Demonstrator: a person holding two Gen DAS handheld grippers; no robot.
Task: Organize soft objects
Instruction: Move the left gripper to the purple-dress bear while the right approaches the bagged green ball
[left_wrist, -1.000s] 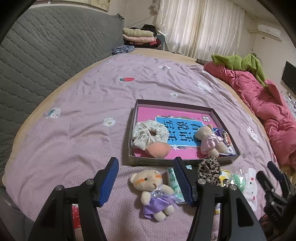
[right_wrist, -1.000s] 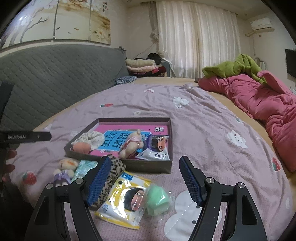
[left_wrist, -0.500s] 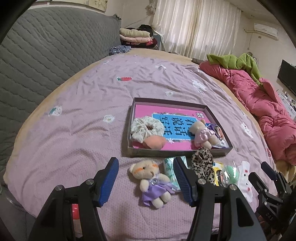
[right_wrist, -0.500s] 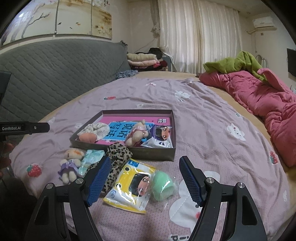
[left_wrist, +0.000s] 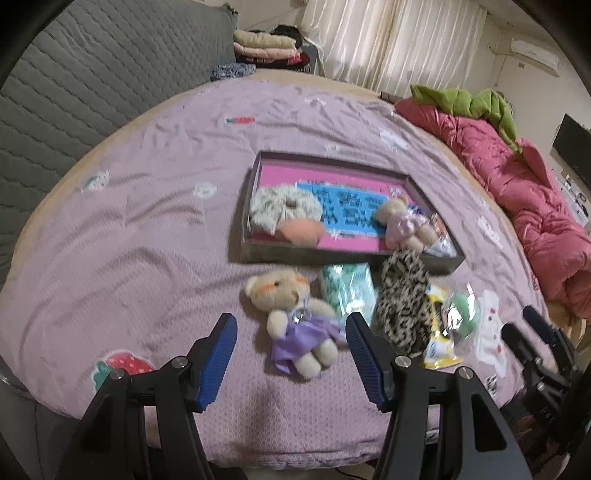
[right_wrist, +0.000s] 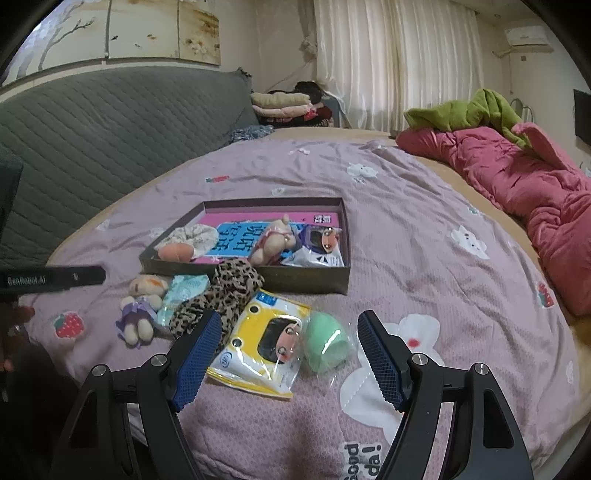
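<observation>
A shallow dark box (left_wrist: 255, 254) (right_wrist: 310, 282) with a pink floor lies on the bed. It holds a floral scrunchie (left_wrist: 282, 208), a peach sponge (left_wrist: 301, 232), a small pink-dressed bear (left_wrist: 404, 227) and a packet (right_wrist: 319, 245). In front of it lie a purple-dressed bear (left_wrist: 295, 325) (right_wrist: 138, 312), a teal packet (left_wrist: 347, 288), a leopard scrunchie (left_wrist: 404, 299) (right_wrist: 221, 295), a yellow packet (right_wrist: 264, 347) and a green sponge (right_wrist: 327, 345). My left gripper (left_wrist: 291, 354) is open just short of the purple-dressed bear. My right gripper (right_wrist: 286, 356) is open, empty, over the yellow packet.
The purple bedspread (left_wrist: 129, 221) covers the bed. A pink quilt (right_wrist: 535, 192) and green blanket (right_wrist: 469, 110) lie along the right. A grey quilted headboard (left_wrist: 74, 92) stands at the left, with folded clothes (right_wrist: 284, 105) at the back. The bed's edge is just below both grippers.
Both grippers have pulled back and up from the bed, so the box and loose items look farther away. Nothing was grasped and both stay open.
</observation>
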